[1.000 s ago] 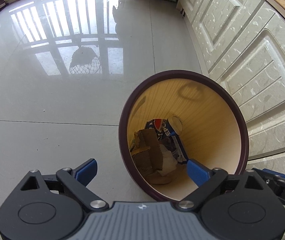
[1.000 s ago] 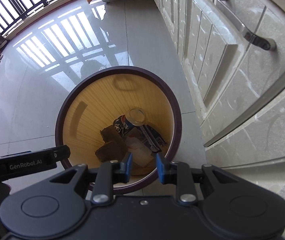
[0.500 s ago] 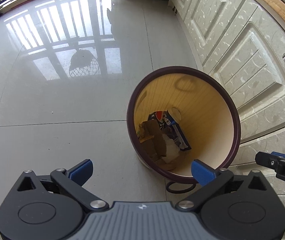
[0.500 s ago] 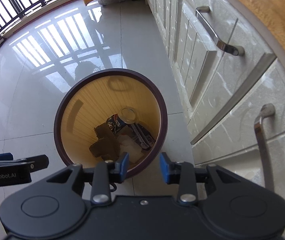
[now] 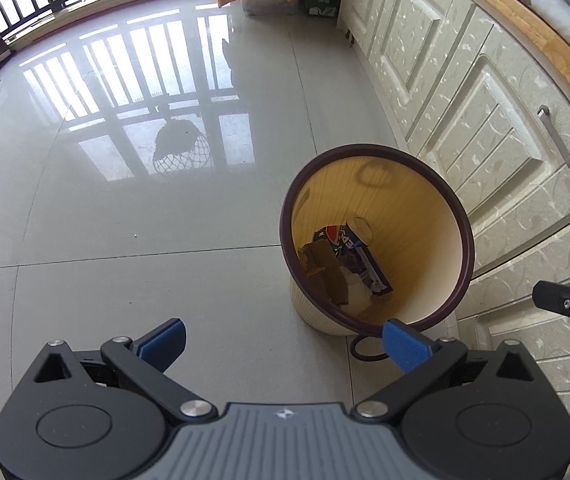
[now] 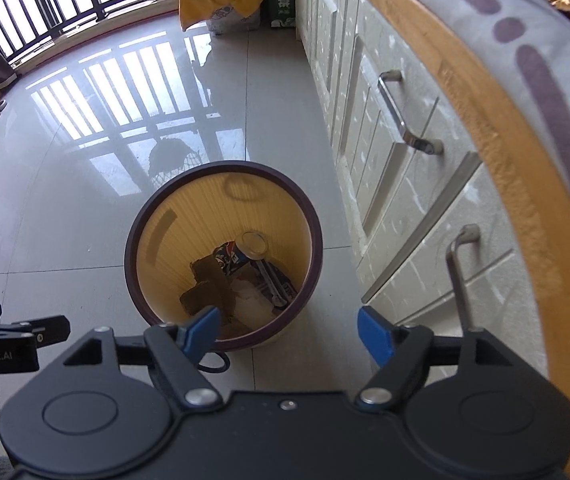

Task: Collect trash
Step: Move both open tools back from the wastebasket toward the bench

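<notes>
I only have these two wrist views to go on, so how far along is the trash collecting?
Done: the bin beside the cabinets already holds a can, cardboard and wrappers. In hand: nothing. The left gripper is open and empty; the right gripper is opening with nothing between its jaws. Left: no loose trash shows on the floor here, so little or nothing in view.

Left claw (image 5: 283,342) gapes wide, empty — right claw (image 6: 289,330) opening, nothing between.
</notes>
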The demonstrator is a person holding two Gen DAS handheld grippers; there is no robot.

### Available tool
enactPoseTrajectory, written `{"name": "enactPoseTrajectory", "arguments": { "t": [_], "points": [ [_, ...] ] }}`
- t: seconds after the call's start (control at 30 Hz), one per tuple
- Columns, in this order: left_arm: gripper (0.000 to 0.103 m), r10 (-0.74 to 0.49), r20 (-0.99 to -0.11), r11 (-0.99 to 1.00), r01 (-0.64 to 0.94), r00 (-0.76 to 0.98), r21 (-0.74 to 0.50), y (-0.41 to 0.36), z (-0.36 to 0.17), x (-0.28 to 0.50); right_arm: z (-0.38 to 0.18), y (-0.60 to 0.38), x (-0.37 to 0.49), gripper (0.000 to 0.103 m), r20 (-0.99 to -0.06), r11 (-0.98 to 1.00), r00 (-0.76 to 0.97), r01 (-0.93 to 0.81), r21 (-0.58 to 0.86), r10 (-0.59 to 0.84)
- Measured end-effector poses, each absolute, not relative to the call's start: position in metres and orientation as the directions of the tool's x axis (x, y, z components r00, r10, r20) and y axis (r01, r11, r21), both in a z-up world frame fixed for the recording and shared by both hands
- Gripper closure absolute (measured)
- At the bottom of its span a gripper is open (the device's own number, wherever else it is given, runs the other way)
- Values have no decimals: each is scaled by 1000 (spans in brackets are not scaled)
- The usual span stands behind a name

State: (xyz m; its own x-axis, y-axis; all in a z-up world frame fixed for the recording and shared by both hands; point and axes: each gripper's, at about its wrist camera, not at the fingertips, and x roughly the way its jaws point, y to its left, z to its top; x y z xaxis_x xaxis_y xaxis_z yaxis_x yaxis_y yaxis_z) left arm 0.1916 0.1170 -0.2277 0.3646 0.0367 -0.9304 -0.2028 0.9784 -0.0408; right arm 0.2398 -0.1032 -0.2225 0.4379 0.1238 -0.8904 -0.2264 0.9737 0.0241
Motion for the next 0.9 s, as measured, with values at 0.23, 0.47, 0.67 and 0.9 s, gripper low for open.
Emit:
{"name": "enactPoseTrajectory", "arguments": {
  "t": [0.23,0.47,0.67,0.9],
  "points": [
    [0,47,-917,976,-213,396,-42,119,-208,171,-200,-109,219,4,-865,974,489,-227,-6,109],
    [0,53,-895,973,-224,442,-53,120,-185,154,-182,-112,201,0,-843,971,525,-240,-17,115],
    [0,64,-868,972,-227,492,-57,120,-162,139,-162,-117,184,0,-827,967,541,-254,11,152],
    [0,62,-830,973,-220,555,-74,116,-134,124,-133,-121,164,0,-784,967,602,-255,-7,153]
  ]
}}
